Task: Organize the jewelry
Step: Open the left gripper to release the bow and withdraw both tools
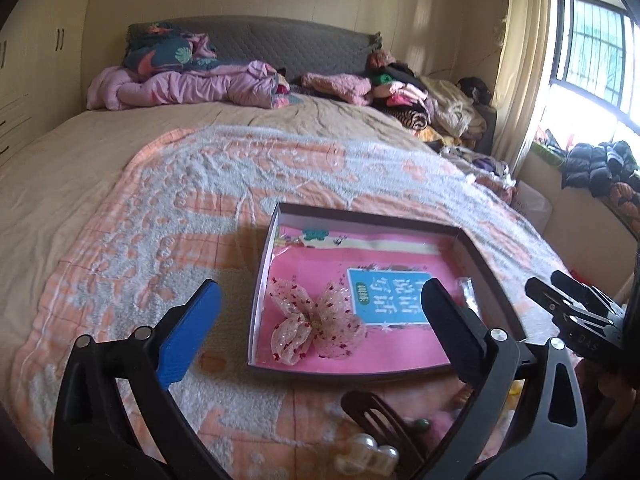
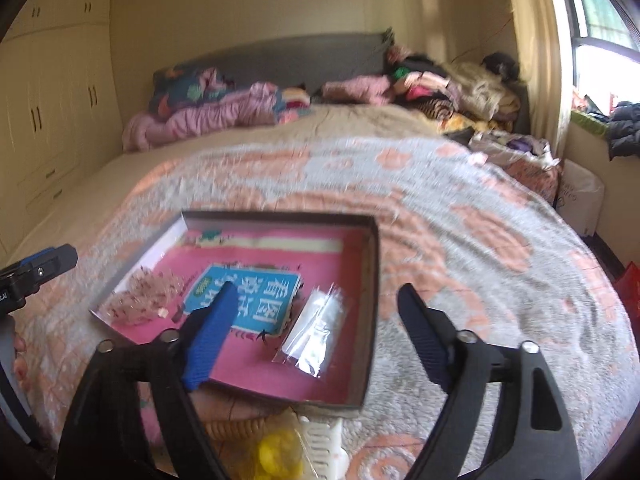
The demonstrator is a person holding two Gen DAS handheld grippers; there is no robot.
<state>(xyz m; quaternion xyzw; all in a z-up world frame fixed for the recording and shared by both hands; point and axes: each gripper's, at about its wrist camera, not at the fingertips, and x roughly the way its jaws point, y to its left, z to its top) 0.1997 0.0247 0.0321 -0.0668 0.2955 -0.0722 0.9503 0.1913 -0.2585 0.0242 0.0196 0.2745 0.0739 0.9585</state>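
Both grippers spread and empty over a shallow box on a bed.

Left wrist view: the left gripper (image 1: 320, 312) is seen with jaws wide apart, nothing pinched. The box (image 1: 262, 276) lies just ahead of it on the blanket (image 1: 160, 208); a gauze bow (image 1: 316, 322) rests in the box between the fingers, beside a blue card (image 1: 384, 296). A dark clip (image 1: 372, 416) and pearls (image 1: 376, 454) lie below the gripper, outside the box. The right gripper (image 1: 560, 292) is seen at the right edge.
Right wrist view, blurred: the right gripper (image 2: 316, 308) is seen spread wide, empty. A clear packet (image 2: 316, 328) lies in the box (image 2: 372, 300) between the fingers, right of the card (image 2: 256, 300); the bow (image 2: 144, 296) sits further left. A white comb (image 2: 320, 440) and something yellow (image 2: 276, 456) lie beneath, outside the box.
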